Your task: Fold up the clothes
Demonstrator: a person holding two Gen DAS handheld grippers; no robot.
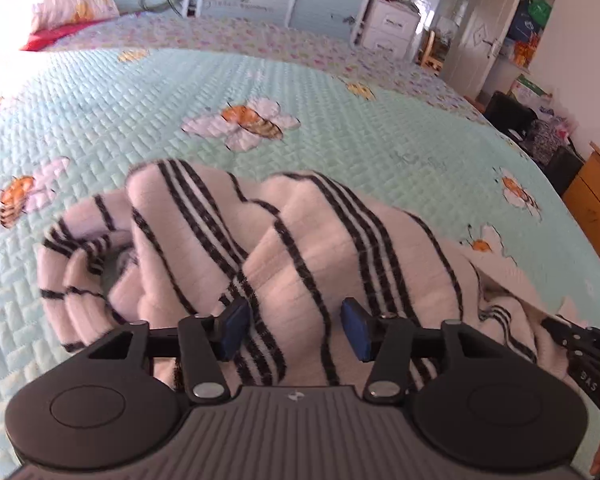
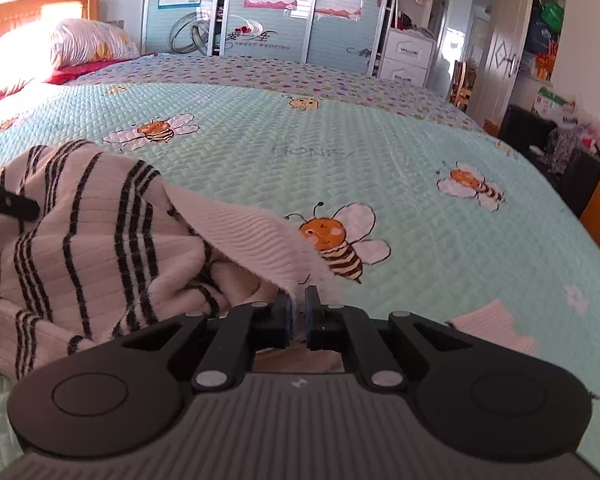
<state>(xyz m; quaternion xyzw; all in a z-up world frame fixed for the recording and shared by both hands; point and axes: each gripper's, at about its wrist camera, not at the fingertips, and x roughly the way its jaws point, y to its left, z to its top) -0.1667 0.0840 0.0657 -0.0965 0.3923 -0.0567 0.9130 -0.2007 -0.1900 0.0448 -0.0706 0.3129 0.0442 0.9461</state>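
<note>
One bed fills both views, its mint quilt printed with bees; one pillow lies at its head. One striped white sweater lies bunched on the quilt's near side. The left claw stands wide open just over the sweater's folds, gripping nothing. The right claw is nearly closed, pinching the sweater's plain ribbed edge.
</note>
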